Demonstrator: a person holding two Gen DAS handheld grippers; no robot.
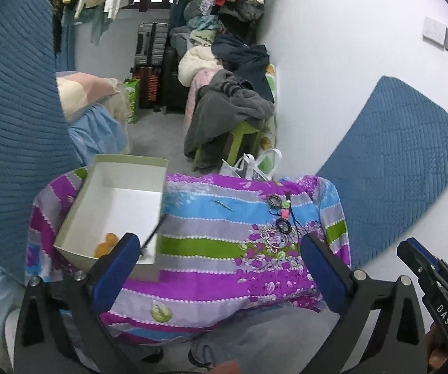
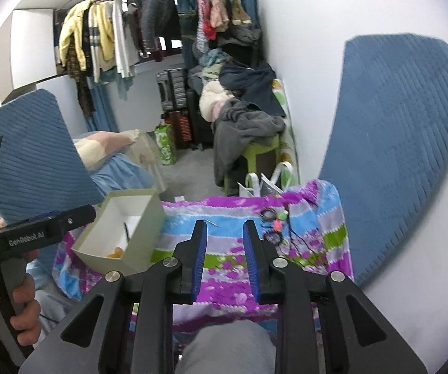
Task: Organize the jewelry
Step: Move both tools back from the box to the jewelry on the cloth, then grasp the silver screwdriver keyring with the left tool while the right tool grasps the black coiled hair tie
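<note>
My left hand-held gripper [image 1: 220, 260] gapes wide and my right [image 2: 225, 251] stands narrow, both empty, over a striped cloth [image 1: 199, 246]; the jewelry [image 1: 281, 218] lies near its far right corner, a box [image 1: 115, 205] at its left edge, clothes [image 1: 227, 71] piled beyond.

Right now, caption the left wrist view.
Open left gripper above striped cloth; white box left, jewelry pile right.

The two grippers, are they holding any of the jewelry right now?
No. The left gripper is wide open with nothing between its fingers. The right gripper has a gap and holds nothing either. The jewelry pile lies on the striped cloth.
</note>
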